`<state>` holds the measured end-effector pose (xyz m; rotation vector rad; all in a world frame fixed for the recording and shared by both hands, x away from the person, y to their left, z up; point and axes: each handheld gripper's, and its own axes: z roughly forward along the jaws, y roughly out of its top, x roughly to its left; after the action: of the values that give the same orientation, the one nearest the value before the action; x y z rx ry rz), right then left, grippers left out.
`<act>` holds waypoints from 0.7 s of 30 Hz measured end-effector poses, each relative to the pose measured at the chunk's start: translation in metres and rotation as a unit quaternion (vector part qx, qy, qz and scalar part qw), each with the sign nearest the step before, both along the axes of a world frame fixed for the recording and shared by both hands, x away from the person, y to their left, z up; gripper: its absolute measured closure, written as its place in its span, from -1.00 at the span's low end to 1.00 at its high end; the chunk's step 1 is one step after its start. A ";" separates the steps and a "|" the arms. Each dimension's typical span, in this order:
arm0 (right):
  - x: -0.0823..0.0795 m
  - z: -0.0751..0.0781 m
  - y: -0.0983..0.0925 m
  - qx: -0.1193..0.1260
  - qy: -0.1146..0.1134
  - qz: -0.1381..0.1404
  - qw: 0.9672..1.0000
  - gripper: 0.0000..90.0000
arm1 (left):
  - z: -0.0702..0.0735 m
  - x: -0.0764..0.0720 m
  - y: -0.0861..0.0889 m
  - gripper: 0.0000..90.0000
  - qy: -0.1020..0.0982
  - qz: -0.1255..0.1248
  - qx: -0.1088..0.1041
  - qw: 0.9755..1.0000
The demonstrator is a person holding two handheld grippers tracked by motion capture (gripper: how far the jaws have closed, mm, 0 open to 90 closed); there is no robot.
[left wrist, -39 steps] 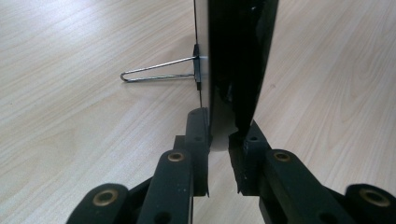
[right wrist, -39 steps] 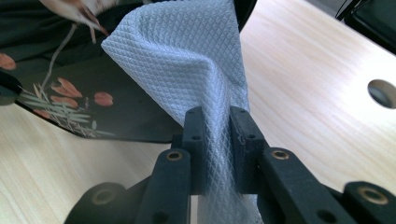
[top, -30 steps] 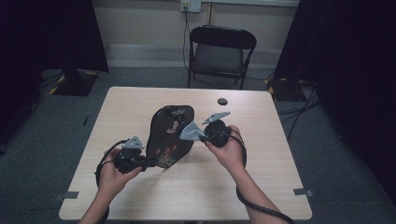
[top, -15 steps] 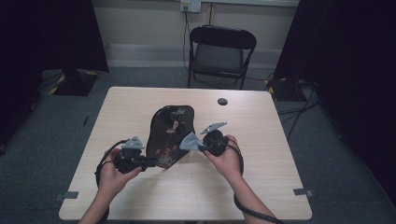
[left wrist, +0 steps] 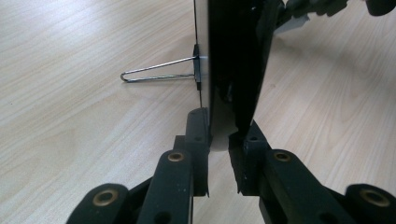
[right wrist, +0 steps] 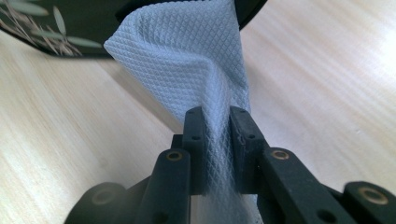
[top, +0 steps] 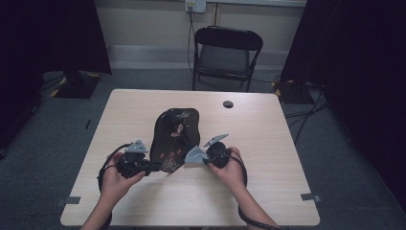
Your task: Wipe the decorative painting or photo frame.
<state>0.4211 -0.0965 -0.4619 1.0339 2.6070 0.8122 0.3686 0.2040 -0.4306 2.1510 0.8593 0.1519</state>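
1. No readable text, labels, brands, numbers or signs in any view.
2. Dark tray [top: 173,139] near the table's [top: 268,143] middle carries a painted flower-and-grass pattern, no lettering.

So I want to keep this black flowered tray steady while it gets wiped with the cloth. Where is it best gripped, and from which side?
Grip the thin near rim of the black tray, coming in level from the person's side, as the left gripper does. The tray stands tilted on its wire stand, so that edge is free and slim enough for the fingers. The right gripper holds the cloth.
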 end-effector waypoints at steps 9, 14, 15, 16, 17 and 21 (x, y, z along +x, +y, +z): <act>-0.002 -0.008 -0.001 -0.001 0.004 0.002 1.000 0.75 | 0.000 0.000 0.000 0.75 0.000 0.001 -0.001 1.000; -0.003 -0.004 -0.004 -0.006 0.001 0.003 1.000 0.74 | 0.000 0.000 0.000 0.75 0.000 0.001 -0.001 1.000; -0.003 -0.002 -0.005 -0.005 0.001 0.003 1.000 0.74 | 0.000 0.000 0.000 0.75 0.000 0.001 -0.001 1.000; -0.004 0.000 -0.006 -0.003 0.001 0.003 1.000 0.74 | 0.000 0.000 0.000 0.75 0.000 0.001 -0.001 1.000; -0.004 0.003 -0.008 -0.002 -0.002 0.003 1.000 0.74 | 0.000 0.000 0.000 0.75 0.000 0.001 -0.001 1.000; -0.005 0.018 -0.015 0.004 -0.013 0.002 1.000 0.74 | 0.000 0.000 0.000 0.75 0.000 0.001 -0.001 1.000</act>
<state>0.4158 -0.1117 -0.4439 1.0145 2.5868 0.8323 0.3684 0.2039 -0.4306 2.1489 0.8619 0.1519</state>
